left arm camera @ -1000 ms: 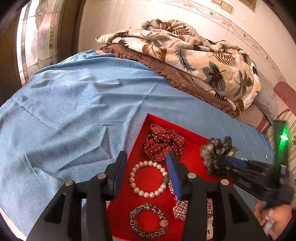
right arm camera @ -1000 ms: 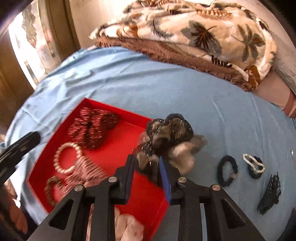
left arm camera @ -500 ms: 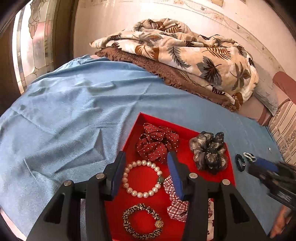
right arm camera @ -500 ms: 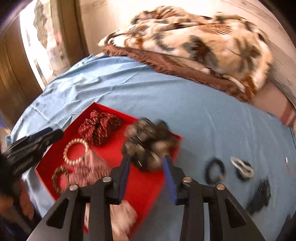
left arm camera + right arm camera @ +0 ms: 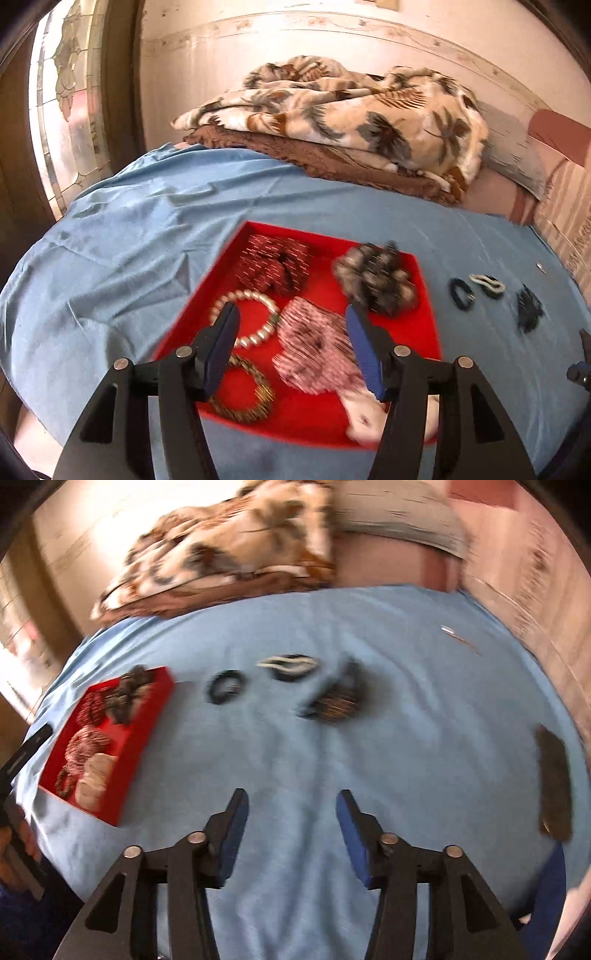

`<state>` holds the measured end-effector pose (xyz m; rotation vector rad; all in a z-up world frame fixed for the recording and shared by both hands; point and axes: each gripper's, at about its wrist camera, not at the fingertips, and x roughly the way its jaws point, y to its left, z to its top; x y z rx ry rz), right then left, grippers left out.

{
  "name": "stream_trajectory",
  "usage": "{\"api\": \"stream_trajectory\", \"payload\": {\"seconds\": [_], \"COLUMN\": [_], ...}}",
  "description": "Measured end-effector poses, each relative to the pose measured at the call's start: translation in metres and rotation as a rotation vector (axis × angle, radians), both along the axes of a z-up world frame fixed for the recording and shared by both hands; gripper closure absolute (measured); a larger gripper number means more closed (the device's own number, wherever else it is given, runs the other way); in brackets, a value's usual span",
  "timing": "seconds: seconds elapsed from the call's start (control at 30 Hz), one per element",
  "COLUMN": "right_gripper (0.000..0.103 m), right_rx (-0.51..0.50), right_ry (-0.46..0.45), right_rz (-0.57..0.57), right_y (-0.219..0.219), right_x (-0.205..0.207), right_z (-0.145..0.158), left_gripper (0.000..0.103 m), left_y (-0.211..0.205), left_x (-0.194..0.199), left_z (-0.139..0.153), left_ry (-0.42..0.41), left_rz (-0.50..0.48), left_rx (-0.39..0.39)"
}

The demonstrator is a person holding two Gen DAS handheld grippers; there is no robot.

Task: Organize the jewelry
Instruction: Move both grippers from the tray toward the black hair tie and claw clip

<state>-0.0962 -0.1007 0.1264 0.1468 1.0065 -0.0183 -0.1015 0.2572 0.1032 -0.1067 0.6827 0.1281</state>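
Your red tray (image 5: pixel 424 321) holds six pieces, three hair ties (image 5: pixel 226 686) wait on the sheet, and both grippers' jaws, just opened, hold nothing.

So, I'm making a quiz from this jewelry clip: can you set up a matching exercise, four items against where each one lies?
Items:
1. pearl bracelet
2. grey-black scrunchie
3. dark hair tie
4. leopard-print blanket

Places:
A. on the blue sheet, just right of the red tray
B. far right corner of the red tray
C. piled at the far end of the bed by the wall
D. left part of the tray, behind the left gripper's left finger

Pairs: 1-D, 2-B, 3-A, 4-C
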Motion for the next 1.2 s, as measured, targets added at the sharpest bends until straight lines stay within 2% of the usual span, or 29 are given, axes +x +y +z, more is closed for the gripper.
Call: {"api": "stream_trajectory", "payload": {"seconds": [0.07,0.17,0.23,0.37,0.6,0.87,1.03,1.1,1.2], "right_gripper": [0.025,0.015,0.010,0.008,0.009,0.038,0.039,0.040,0.041], "right_rx": [-0.024,-0.056,-0.068,-0.097,0.004,0.161,0.239,0.266,0.293], "right_ry": [-0.016,-0.068,-0.109,-0.178,-0.152,-0.141,-0.109,-0.091,-0.080], "right_rz": [-0.044,-0.081,-0.100,-0.091,-0.075,-0.046,-0.055,-0.064,-0.080], "right_y": [-0.017,-0.032,-0.041,-0.052,-0.070,-0.076,-0.082,-0.086,-0.089], "right_x": [-0.013,-0.026,-0.031,-0.029,0.017,0.071,0.090,0.097,0.106], "right_z": [0.002,0.010,0.018,0.030,0.017,-0.010,-0.029,-0.036,-0.041], "left_gripper": [0.044,0.044,0.044,0.042,0.042,0.042,0.042,0.046,0.051], "left_y": [-0.009,-0.022,-0.033,-0.057,-0.099,-0.149,-0.167,-0.172,-0.180], "left_x": [-0.009,-0.020,-0.025,-0.033,-0.019,0.041,0.087,0.104,0.128], "left_z": [0.005,0.014,0.020,0.031,0.037,0.021,-0.003,-0.013,-0.030], "left_ry": [-0.001,0.012,0.022,0.031,0.091,0.170,0.233,0.260,0.299], "left_rz": [-0.016,-0.039,-0.063,-0.118,-0.190,-0.268,-0.271,-0.264,-0.258], "left_rx": [-0.003,-0.037,-0.031,0.025,0.055,0.020,-0.032,-0.046,-0.020]}}
